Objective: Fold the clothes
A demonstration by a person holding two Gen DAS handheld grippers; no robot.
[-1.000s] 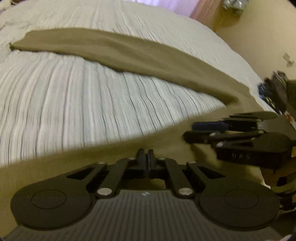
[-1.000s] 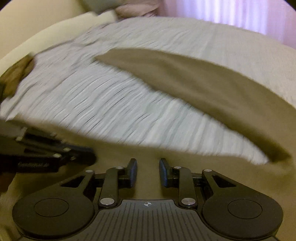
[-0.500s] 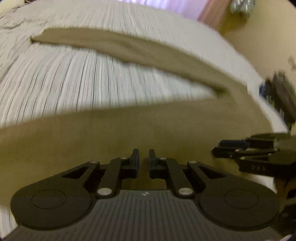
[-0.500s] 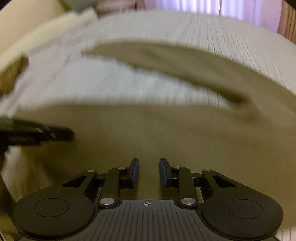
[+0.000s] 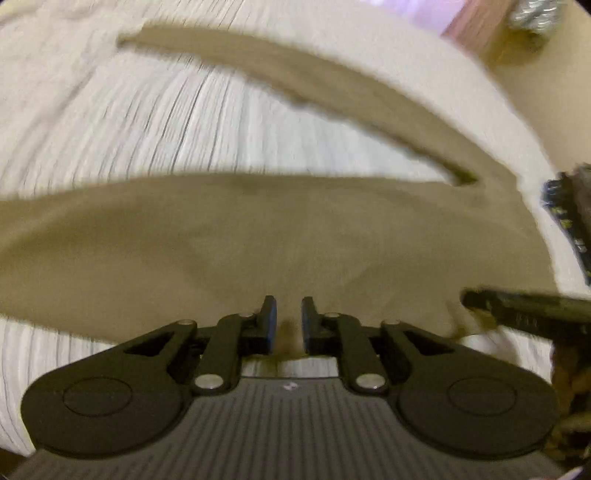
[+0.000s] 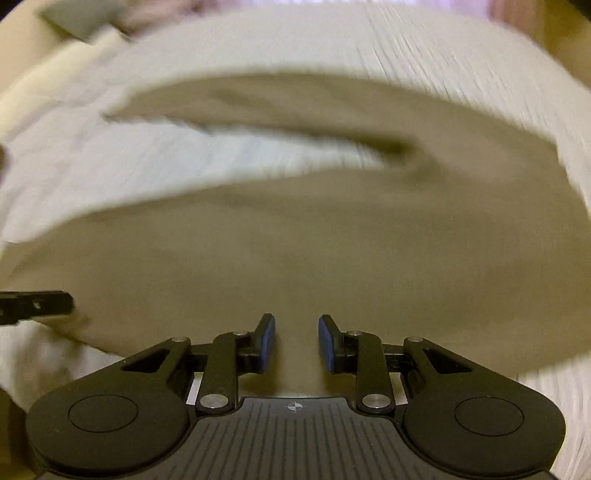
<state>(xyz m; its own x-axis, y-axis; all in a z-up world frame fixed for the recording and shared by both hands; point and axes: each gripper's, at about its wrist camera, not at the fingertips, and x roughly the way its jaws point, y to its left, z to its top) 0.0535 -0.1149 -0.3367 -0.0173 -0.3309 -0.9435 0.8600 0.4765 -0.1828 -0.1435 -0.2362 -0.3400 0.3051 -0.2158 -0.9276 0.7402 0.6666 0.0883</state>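
Both grippers now parted, letting go of the olive trousers [image 5: 295,236]

Left gripper [image 5: 289,320] and right gripper [image 6: 296,343] stand open above soft, smooth cloth on ribbed white bedding [image 5: 166,122]; only left view shows curtain [image 5: 424,11]

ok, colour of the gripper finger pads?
Blue pads, clearest in the right wrist view; black linkages.

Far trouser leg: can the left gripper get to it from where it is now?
Probably yes. Left gripper is open at the near edge of the trousers; only flat fabric and bare bedspread lie before the far leg.
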